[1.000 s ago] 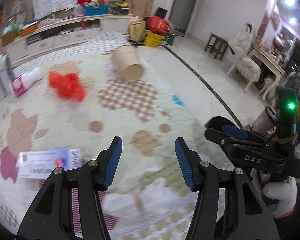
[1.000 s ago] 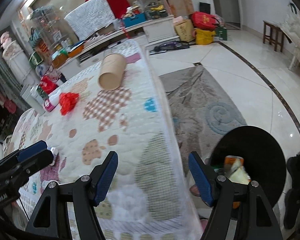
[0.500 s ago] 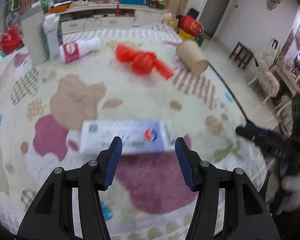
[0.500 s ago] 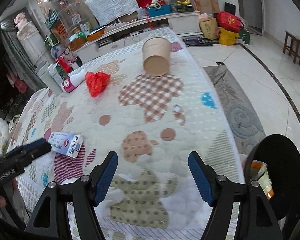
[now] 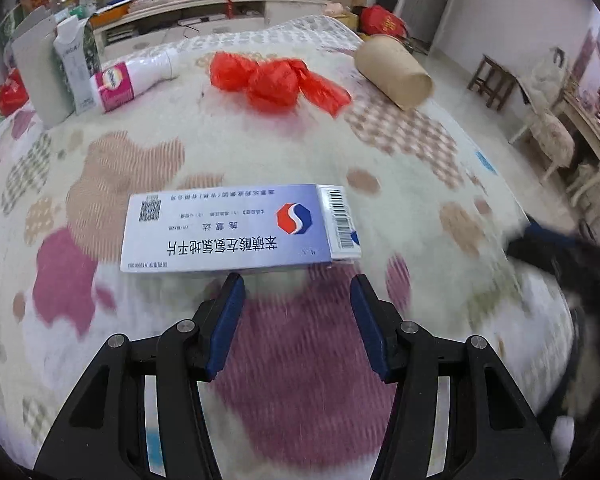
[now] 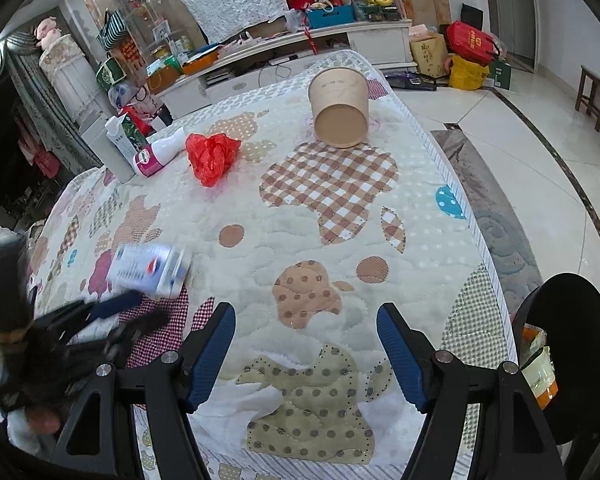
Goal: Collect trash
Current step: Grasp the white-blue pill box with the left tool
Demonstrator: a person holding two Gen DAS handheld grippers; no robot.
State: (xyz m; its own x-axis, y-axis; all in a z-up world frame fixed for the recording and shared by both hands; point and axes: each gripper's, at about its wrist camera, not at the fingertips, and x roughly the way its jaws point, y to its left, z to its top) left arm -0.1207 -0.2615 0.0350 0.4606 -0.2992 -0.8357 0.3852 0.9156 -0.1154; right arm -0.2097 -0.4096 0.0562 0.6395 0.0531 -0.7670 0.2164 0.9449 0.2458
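A quilted patchwork cover (image 5: 148,168) spreads over the bed in a cluttered living room. Going left to right in the left wrist view: a milk carton (image 5: 76,68) stands beside a lying white bottle (image 5: 136,78), then a crumpled red plastic bag (image 5: 278,84), then a cardboard tube (image 5: 396,70) on its side. Nearer, a flat blue-and-white medicine box (image 5: 236,228) lies just beyond the fingertips of the left gripper (image 5: 296,300), whose fingers stand apart and empty, its long side crosswise to them. The right gripper (image 6: 306,340) hovers with fingers apart, empty, over the cover, a black bin (image 6: 572,344) to its right.

You see a shiny white floor (image 6: 540,168), a small wooden stool (image 6: 596,100) and a long white cabinet (image 6: 300,56).
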